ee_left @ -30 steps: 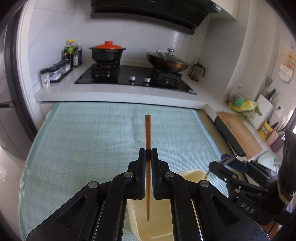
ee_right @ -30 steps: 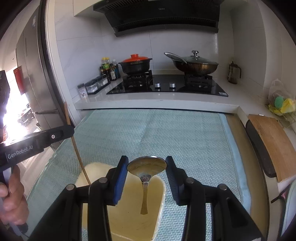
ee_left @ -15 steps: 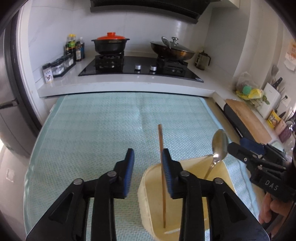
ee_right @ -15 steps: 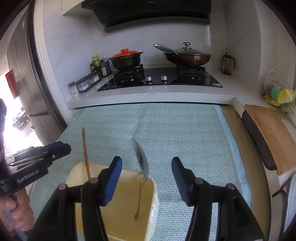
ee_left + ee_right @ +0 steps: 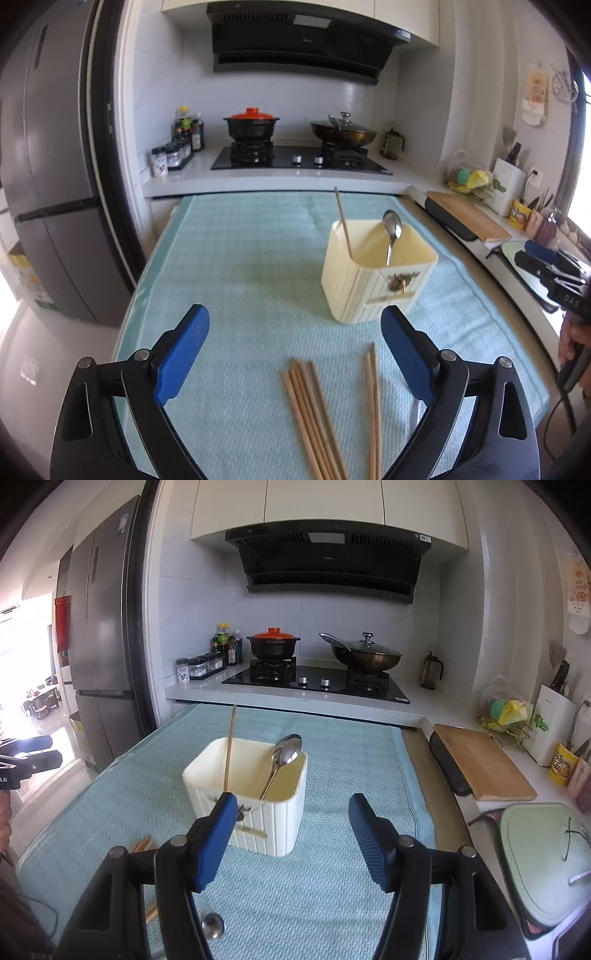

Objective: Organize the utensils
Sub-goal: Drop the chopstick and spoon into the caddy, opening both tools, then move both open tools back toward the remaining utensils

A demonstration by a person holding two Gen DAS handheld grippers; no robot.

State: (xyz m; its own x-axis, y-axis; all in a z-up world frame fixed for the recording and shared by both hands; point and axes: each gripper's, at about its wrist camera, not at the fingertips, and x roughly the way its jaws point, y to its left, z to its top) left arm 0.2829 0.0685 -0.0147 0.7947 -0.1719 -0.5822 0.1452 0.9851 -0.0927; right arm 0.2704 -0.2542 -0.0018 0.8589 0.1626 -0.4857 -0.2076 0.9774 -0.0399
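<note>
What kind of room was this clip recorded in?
A home kitchen, most likely. A gas hob carries a red-lidded pot and a lidded wok under a range hood, and a tall fridge stands beside the counter.

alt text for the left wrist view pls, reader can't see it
The open left gripper hovers over loose wooden chopsticks lying on a teal mat. Beyond them a cream holder contains one chopstick and a metal spoon.
</note>
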